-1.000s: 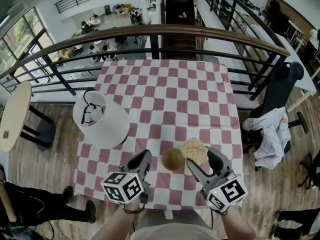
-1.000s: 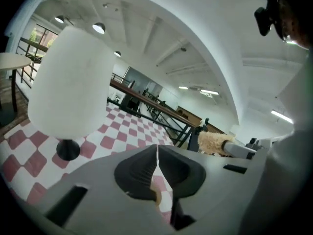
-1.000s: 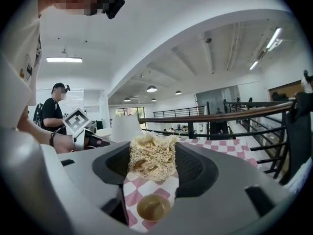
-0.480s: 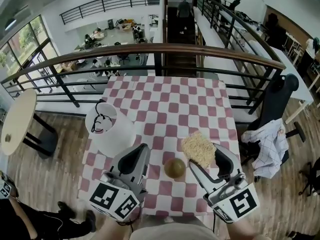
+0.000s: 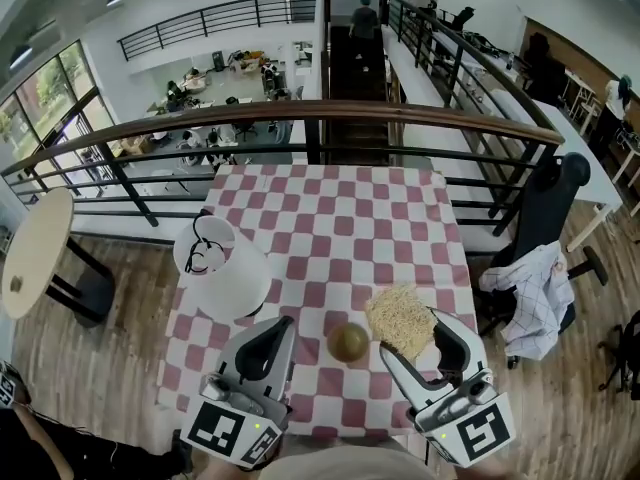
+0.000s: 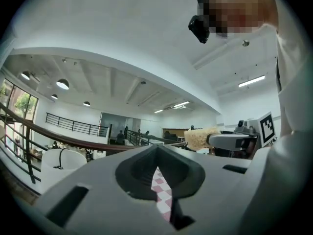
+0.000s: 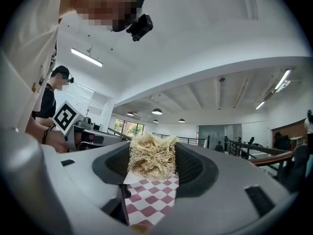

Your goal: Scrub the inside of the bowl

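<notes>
A small round olive-brown bowl [image 5: 348,342] sits on the red-and-white checked table [image 5: 330,218], near its front edge and between my two grippers. My right gripper [image 5: 420,340] is just right of the bowl and shut on a pale, stringy loofah scrubber [image 5: 399,317]. In the right gripper view the scrubber [image 7: 152,155] stands up between the jaws of the right gripper [image 7: 151,173]. My left gripper [image 5: 272,340] hangs left of the bowl, jaws together and empty. The left gripper view shows the left gripper [image 6: 157,148] tilted upward, with the scrubber [image 6: 200,138] to its right. Neither gripper view shows the bowl.
A white bucket-shaped container [image 5: 225,268] with a black cord lies on the table's left side. A brown railing [image 5: 320,113] runs behind the table. A black chair with a checked cloth [image 5: 535,278] stands to the right, and a round side table [image 5: 35,248] stands at the far left.
Both grippers have drawn back toward the table's near edge. The scrubber overlapped the bowl's right rim a second ago and now sits slightly apart from it. The bowl has stayed put.
</notes>
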The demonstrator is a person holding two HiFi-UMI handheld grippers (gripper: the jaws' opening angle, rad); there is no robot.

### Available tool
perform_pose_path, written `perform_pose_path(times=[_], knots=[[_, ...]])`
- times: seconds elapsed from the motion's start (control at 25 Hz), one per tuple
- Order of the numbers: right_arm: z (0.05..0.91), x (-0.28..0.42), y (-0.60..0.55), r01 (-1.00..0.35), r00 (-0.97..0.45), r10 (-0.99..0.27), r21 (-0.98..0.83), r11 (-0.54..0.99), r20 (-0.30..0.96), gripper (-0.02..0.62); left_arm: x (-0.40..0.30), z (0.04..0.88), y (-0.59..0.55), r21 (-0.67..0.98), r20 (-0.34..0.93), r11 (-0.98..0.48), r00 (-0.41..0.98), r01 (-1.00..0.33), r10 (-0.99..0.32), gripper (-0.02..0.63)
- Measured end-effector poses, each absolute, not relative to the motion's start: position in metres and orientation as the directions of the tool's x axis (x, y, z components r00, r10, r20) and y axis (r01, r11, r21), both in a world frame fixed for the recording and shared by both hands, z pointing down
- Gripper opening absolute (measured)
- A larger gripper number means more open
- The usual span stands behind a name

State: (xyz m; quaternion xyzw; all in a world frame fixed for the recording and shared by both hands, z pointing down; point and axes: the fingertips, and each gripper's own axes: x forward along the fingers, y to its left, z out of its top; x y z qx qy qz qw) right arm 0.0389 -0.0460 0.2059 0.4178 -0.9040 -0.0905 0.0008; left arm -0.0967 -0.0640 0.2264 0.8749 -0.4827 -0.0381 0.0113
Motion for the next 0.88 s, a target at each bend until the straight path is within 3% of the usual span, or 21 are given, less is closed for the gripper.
perform_pose_path(times=[0.32, 0.88], knots=[[0.227, 0.038, -0.038, -0.755, -0.651, -0.758, 0.137, 0.642, -0.039, 0.25, -0.092, 0.256, -0.048, 0.089, 0.009, -0.535, 0.538, -0.84, -0.843, 0.014], [0.23, 0.036, -0.03, -0.744, -0.666, -0.745, 0.121, 0.657, -0.045, 0.25, -0.093, 0.254, -0.043, 0.072, 0.012, -0.535, 0.537, -0.842, -0.843, 0.014]])
